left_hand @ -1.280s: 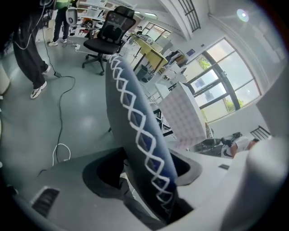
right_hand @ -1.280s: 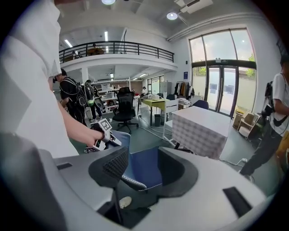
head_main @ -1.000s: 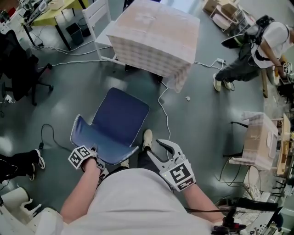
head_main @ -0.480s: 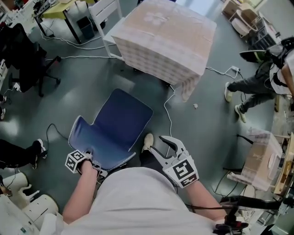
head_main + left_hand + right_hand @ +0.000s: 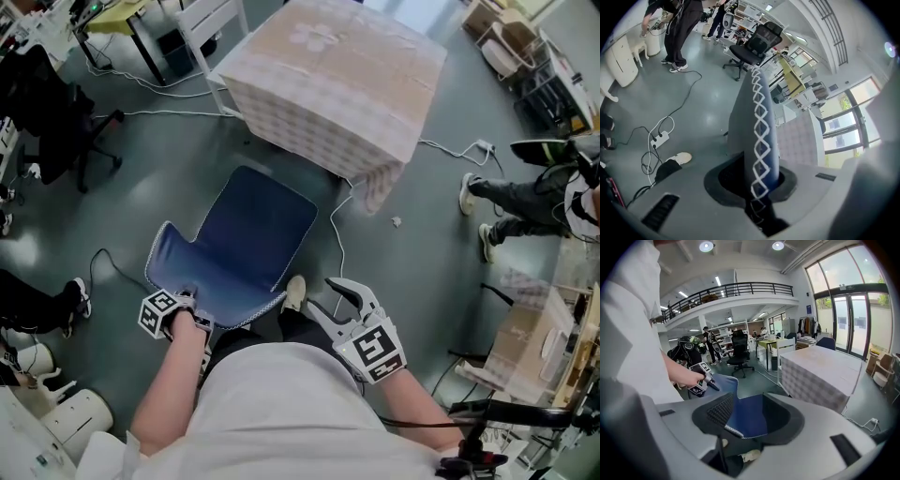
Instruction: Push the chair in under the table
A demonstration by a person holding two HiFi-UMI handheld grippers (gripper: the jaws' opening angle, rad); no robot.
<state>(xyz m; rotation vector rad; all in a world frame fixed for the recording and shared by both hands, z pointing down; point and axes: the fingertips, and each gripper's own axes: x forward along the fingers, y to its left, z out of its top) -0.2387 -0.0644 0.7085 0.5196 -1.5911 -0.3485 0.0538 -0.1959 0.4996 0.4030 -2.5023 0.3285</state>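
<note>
The blue chair [image 5: 248,244] stands on the grey floor with its seat front near the table [image 5: 328,75], which is draped in a checked cloth. My left gripper [image 5: 186,300] is shut on the stitched top edge of the chair's back [image 5: 759,122]; its jaws have just been closing with that edge between them. Right of the chair, my right gripper [image 5: 323,298] hangs open and holds nothing. In the right gripper view the chair's seat [image 5: 745,416] shows beyond the open right gripper [image 5: 747,423], with the left gripper [image 5: 705,378] at the chair's back and the table [image 5: 820,371] farther off.
A white cable [image 5: 339,234] runs over the floor from the table's corner past the chair. My shoe [image 5: 294,292] is by the seat. A black office chair [image 5: 47,103] stands at left, a white chair [image 5: 211,28] behind the table, a person [image 5: 534,202] at right.
The chair has slid nearer the table with the left gripper at its back. The right gripper has come forward a little, still open. The person at right has shifted.
</note>
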